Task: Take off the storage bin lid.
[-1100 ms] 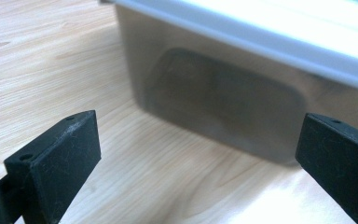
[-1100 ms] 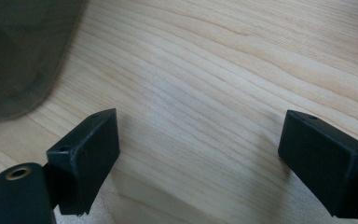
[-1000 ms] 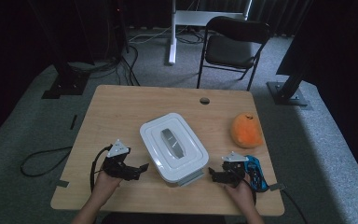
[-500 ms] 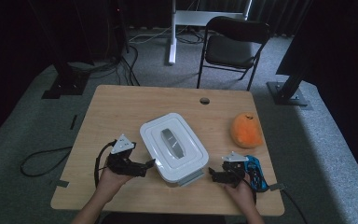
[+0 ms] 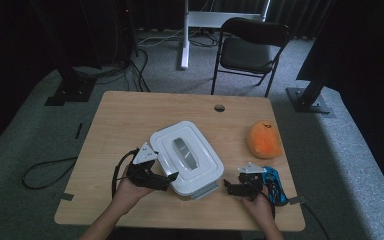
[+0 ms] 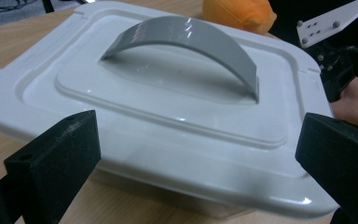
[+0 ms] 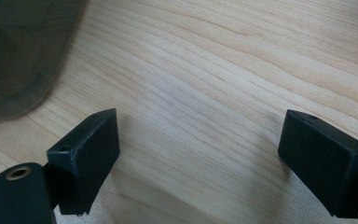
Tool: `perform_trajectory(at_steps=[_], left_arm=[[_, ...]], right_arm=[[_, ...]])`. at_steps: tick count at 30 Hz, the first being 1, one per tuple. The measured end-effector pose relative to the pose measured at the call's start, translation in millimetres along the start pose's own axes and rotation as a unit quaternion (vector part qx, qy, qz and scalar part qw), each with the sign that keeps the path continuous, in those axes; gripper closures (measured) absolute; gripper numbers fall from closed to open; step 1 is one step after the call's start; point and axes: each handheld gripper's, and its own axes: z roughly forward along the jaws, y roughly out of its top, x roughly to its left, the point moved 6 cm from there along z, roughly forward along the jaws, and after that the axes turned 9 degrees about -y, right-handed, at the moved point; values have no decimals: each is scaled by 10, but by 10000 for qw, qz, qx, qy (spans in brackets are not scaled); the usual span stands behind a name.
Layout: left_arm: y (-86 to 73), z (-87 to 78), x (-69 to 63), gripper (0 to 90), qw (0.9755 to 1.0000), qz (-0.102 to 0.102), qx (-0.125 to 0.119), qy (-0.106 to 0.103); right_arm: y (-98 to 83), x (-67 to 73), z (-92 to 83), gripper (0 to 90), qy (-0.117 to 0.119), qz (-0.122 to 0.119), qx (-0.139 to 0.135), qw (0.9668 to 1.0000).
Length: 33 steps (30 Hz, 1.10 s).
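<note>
Layout around the lidded box point(image 5: 186, 157) on the table point(image 5: 130, 115)

Left gripper point(image 5: 169, 178) just left of the box, right gripper point(image 5: 228, 186) just right; soft toy point(image 5: 264, 139) farther right; chair point(image 5: 251, 47) behind.

No text, label, brand, number or sign can be read anywhere, neither on the white lidded container point(image 5: 186, 158) with its grey handle point(image 6: 186, 49), nor on the wooden table point(image 5: 130, 120).
</note>
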Motion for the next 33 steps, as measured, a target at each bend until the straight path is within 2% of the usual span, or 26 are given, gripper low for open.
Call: perform_trajectory(at_steps=[15,28,33], left_arm=[[167,234,-91,4,9996,183,135,-178],[262,401,-112,4,9992,227,293,-135],[273,473,-120,4,9987,240,439,-99]], right_arm=[[0,0,0,116,1,1,1,10000],[0,0,-1,116,2,0,2,10000],[0,0,-1,116,2,-1,2,10000]])
